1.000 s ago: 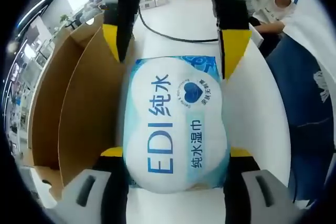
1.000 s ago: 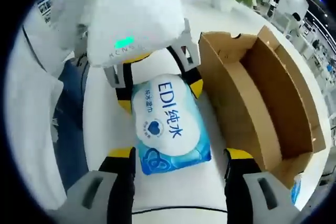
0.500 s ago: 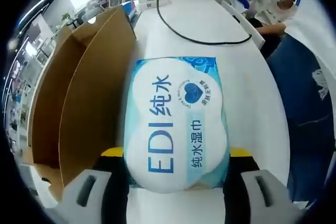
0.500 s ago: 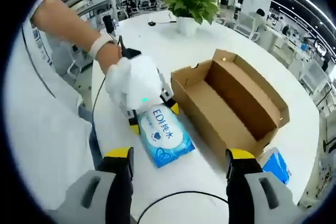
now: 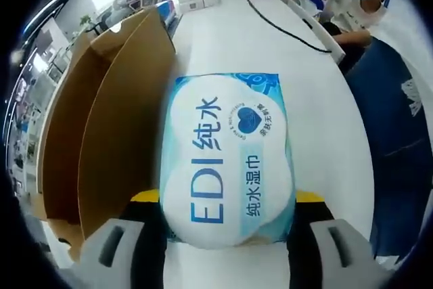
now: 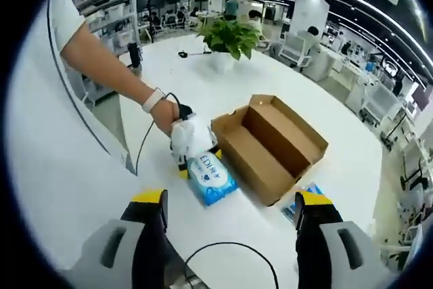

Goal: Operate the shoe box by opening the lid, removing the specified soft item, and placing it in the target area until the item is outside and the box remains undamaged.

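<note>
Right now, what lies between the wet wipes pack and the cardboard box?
In the right gripper view, nothing: the blue-and-white wet wipes pack lies right beside the open brown cardboard shoe box.

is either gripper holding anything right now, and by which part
The left gripper holds the wet wipes pack by its near end, fingers on both sides. The right gripper is open, holding nothing.
</note>
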The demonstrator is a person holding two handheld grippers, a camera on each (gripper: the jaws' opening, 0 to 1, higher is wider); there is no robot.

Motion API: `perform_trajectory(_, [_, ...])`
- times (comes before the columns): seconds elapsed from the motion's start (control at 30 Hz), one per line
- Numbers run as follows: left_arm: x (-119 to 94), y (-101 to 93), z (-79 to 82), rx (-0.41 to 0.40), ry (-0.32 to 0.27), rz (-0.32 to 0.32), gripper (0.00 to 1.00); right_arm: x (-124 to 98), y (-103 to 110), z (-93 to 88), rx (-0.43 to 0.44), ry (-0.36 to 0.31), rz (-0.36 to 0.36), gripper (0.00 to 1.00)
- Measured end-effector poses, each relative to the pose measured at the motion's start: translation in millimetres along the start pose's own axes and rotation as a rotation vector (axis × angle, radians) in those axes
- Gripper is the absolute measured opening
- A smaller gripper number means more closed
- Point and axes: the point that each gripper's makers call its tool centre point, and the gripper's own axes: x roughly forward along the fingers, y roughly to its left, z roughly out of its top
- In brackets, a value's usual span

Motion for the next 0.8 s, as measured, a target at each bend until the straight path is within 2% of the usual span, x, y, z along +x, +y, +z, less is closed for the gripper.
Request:
perform_trajectory(0.03, [0.9, -0.3, 2.3, -0.003, -0.001, 0.001, 0.72, -6.8, -0.7, 2.6, 0.005, -0.016, -0.002, 0.78])
perform_trajectory(0.07, [3.2, 0.1, 5.1, -0.006, -0.002, 0.002, 0.72, -15.0, 2.8, 10.1, 0.053, -0.058, 0.015, 0.78])
perform_trajectory(0.13, [5.0, -1.2, 11.4, -0.006, -0.002, 0.002, 0.72, -28.6, 4.2, 20.0, 0.09, -0.126, 0.022, 0.78])
perform_trajectory(0.2, [7.6, -2.0, 17.9, -0.002, -0.002, 0.002, 0.72, -40.9, 5.4, 16.6, 0.092, -0.11, 0.014, 0.79])
perform_trajectory(0.27, [9.6, -2.5, 23.4, 0.001, -0.002, 0.002, 0.72, -51.6, 4.9, 16.4, 0.068, -0.114, -0.01, 0.79])
perform_trajectory(0.4, [16.0, -3.9, 39.1, 0.014, 0.0, 0.002, 0.72, -67.4, 5.1, 16.1, 0.08, -0.135, -0.02, 0.79])
perform_trajectory(0.63, [27.9, -9.2, 73.6, 0.038, 0.002, 0.003, 0.72, -74.9, 3.7, 1.9, 0.093, -0.139, -0.03, 0.79])
perform_trajectory(0.8, [38.7, -8.8, 97.0, 0.039, 0.003, 0.003, 0.72, -87.1, -4.7, -11.8, 0.1, -0.129, -0.05, 0.79])
